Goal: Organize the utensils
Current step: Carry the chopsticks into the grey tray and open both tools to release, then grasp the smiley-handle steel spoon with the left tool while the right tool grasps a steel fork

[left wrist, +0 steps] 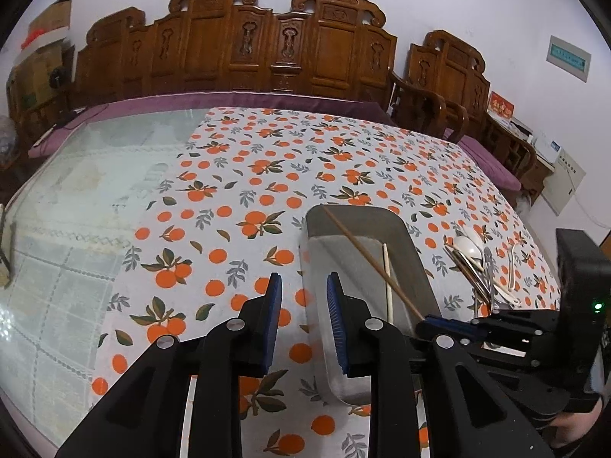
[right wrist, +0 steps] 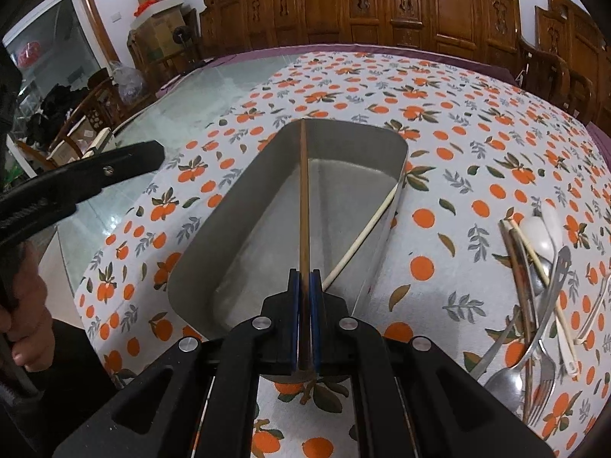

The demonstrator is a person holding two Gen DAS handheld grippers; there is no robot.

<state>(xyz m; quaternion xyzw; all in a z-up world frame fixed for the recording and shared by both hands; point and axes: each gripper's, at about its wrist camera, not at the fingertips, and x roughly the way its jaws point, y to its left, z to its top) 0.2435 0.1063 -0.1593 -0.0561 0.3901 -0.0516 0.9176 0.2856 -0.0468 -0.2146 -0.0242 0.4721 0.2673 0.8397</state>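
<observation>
Sorting under way: one chopstick in the tray, one in your grip, most utensils still outside.

Your right hand-held gripper (right wrist: 304, 280) is clamped on a brown chopstick (right wrist: 304, 198) slanting over the metal tray (right wrist: 194, 263); a pale chopstick (right wrist: 362, 238) already lies inside. Your left hand-held gripper (left wrist: 304, 305) hangs parted and empty above the tray's near edge. The utensil pile (right wrist: 534, 305) of tangled spoons, forks and chopsticks waits on the desk (right wrist: 458, 122) right of the tray.

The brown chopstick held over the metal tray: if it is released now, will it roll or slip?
The brown chopstick looks thin, straight and stiff, so probably light. The right tongs pinch only its near end; its far tip reaches the metal tray rim. Released, it would likely slide down into the tray, perhaps rolling.
</observation>
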